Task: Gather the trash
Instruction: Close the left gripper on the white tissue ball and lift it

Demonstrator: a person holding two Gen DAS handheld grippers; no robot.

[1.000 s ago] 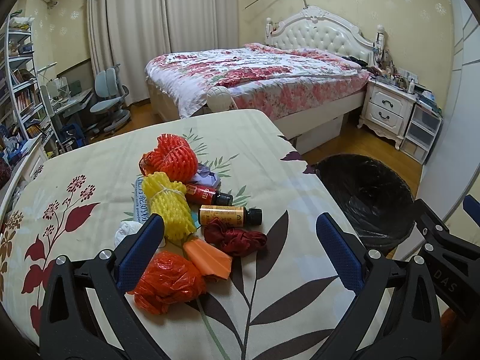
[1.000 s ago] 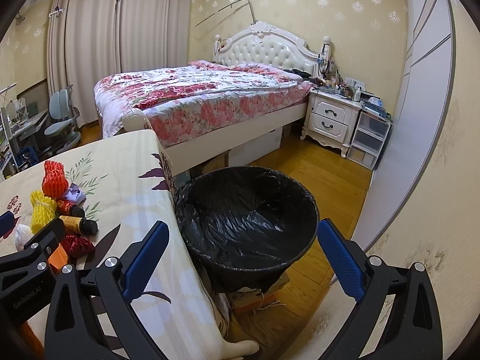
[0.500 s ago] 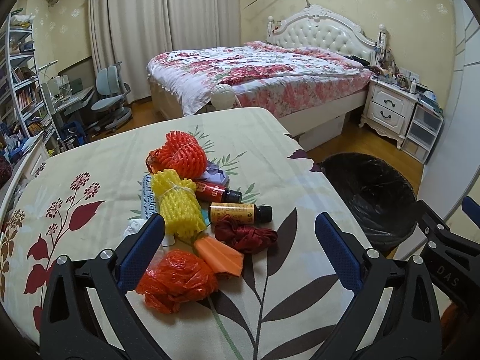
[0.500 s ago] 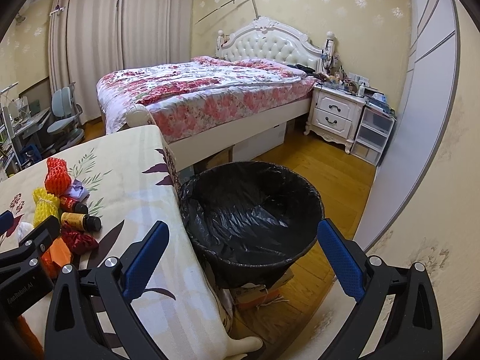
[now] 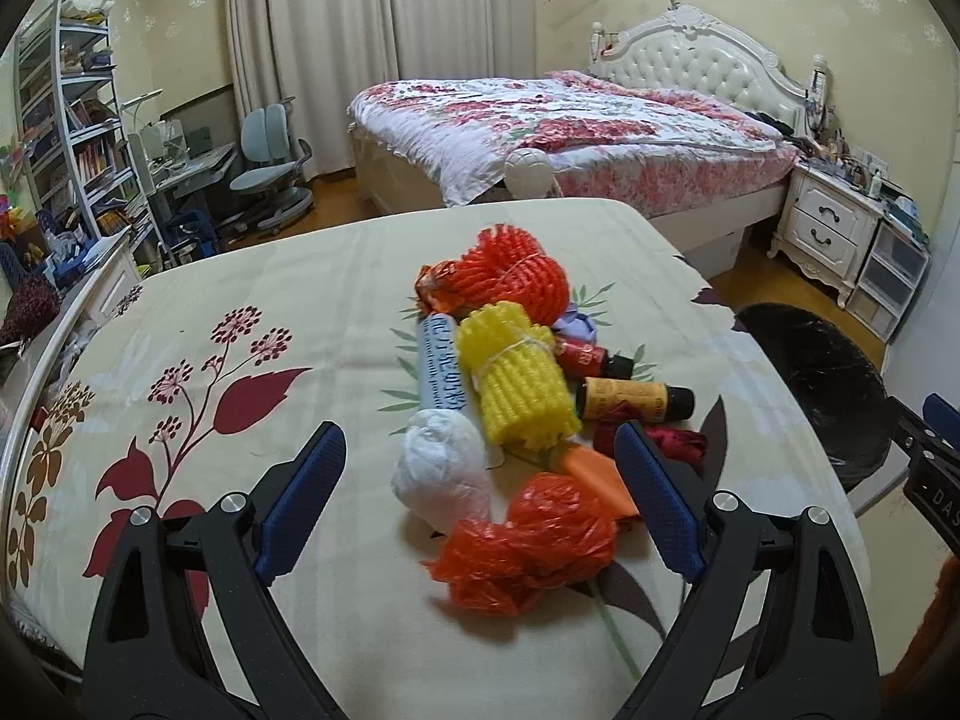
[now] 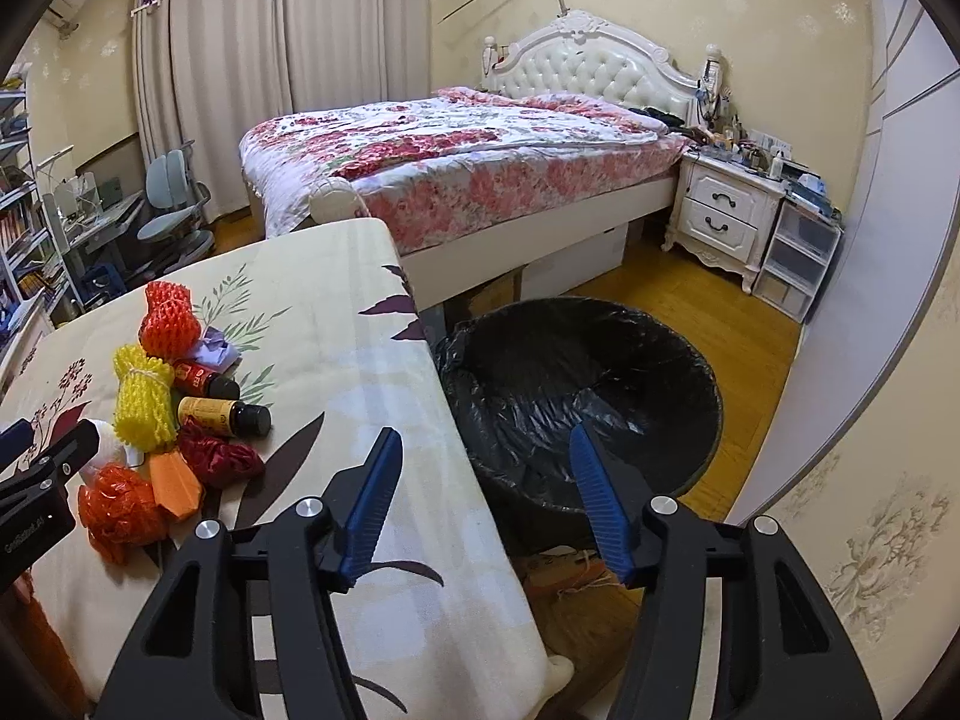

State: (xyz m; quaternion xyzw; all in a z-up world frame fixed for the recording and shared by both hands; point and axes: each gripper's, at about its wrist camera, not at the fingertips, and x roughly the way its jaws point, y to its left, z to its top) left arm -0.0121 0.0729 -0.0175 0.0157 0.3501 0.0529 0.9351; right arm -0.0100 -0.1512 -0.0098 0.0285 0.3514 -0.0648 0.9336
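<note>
The left gripper point(image 5: 477, 495), jaws wide and just narrowing, straddles a white wadded tissue point(image 5: 443, 471) and orange crumpled plastic bag point(image 5: 528, 543) at the trash pile's 6 o'clock end on the floral-cloth worktop point(image 5: 240, 324). Centre on 1 piece before closing. The right gripper point(image 6: 483, 501) has been closing on nothing, beside the black-lined bin point(image 6: 582, 378).

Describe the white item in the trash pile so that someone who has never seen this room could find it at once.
On the floral-cloth table near the bed, find the cluster of bright trash. At its near end, left of the crumpled orange plastic bag and in front of the yellow foam net, lies a white wad. It is the pile's only plain white piece.
</note>
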